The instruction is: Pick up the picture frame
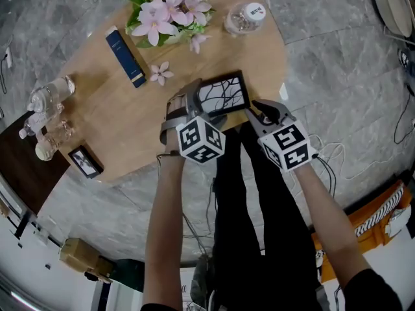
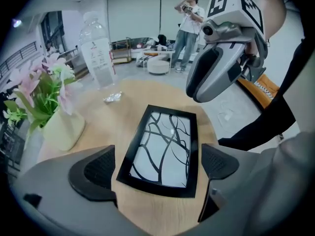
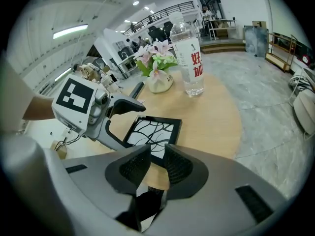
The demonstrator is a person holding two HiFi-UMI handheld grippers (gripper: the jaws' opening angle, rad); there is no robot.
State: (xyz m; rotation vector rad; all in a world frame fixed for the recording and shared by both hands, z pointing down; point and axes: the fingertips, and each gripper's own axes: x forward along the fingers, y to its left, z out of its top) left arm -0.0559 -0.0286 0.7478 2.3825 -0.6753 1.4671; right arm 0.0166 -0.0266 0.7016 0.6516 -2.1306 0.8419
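Step in hand is judged to be the approach to the grasp; no lift is begun. The picture frame [image 1: 224, 94], black-edged with a bare-branch print, is seen lying flat on the round wooden table [image 1: 259, 50], close to the edge nearest the person. The left tongs [image 2: 158, 167] are held spread wide and tipped steeply down over it. In the left gripper view the near end of the frame is seen between the two jaws, with clear wood on either side and neither pad touching it, so nothing is grasped. The right tongs [image 3: 157, 163] are held just off the frame's right side. Their jaws are drawn almost together with only table showing in the slit, and nothing is gripped. For the next move, the left tongs would likely need to be lowered until the pads bracket the frame's two long edges, then closed squarely. Because the frame lies flat, an edge may first have to be raised or steadied, perhaps by the right tongs. As for writing, red Chinese characters are noted on the label of the clear water bottle [image 3: 191, 58], though they are not read with confidence. Pale print is noted on the spine of the blue book [image 1: 125, 56], too small to be made out. No brand is legible elsewhere.
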